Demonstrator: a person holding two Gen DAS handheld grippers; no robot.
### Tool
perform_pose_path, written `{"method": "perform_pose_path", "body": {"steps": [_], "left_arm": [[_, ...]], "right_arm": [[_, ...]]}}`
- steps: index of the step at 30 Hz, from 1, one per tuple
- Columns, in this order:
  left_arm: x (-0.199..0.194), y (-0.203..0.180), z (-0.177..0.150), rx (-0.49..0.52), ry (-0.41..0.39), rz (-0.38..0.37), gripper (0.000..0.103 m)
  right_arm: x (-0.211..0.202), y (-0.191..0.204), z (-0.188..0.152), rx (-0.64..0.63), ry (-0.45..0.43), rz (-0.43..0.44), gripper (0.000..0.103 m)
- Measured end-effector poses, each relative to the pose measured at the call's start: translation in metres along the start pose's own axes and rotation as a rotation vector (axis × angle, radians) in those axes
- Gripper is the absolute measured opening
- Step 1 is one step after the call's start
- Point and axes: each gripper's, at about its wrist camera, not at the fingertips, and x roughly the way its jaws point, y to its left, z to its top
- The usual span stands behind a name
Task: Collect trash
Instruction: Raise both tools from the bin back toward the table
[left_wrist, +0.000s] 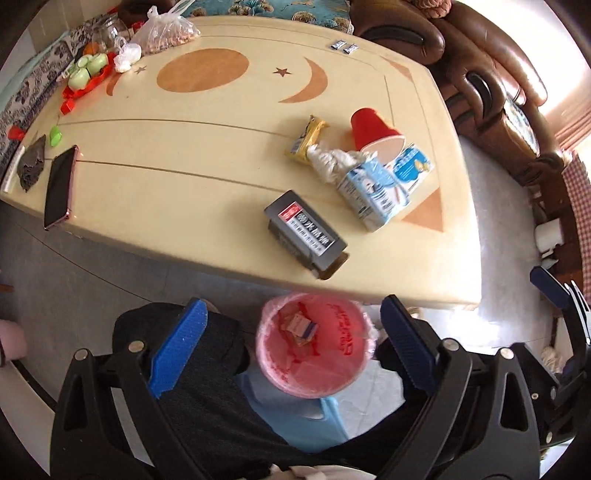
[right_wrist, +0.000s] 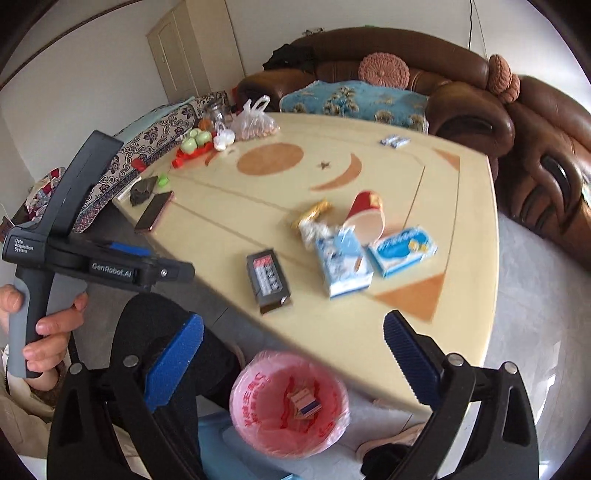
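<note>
Left wrist view: both tools, left tool (left_wrist: 291, 341) and right tool (right_wrist: 293, 352), gaping empty above pink-lined bin (left_wrist: 347, 373); grey box (left_wrist: 306, 233) lying just beyond bin on surface (left_wrist: 207, 192), long axis slanting away, sitting nearer left tool.

Daylight floods in from beyond my right jaw, washing the floor (left_wrist: 498, 221) there to a white glare and blowing out the curtain (left_wrist: 576, 122) in the left wrist view. The table (left_wrist: 221, 155) ahead of my jaws is evenly bright, with soft short shadows under the litter. In the right wrist view the far table edge and the red cup (right_wrist: 365, 214) are smeared by motion blur. Both pictures bow hard toward dark round corners.
</note>
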Motion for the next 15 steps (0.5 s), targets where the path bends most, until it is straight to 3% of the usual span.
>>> {"method": "perform_pose_path", "body": {"steps": [7,15], "left_arm": [[-0.008,-0.012,0.02,-0.056,-0.016,0.015,0.093],[0.001,-0.018,0.035,-0.064,0.009,0.034,0.093]], "right_arm": [[-0.003,-0.019,0.036,-0.044,-0.021,-0.023,0.096],[0.012,-0.03,0.049,-0.064,-0.007,-0.019,0.096]]}}
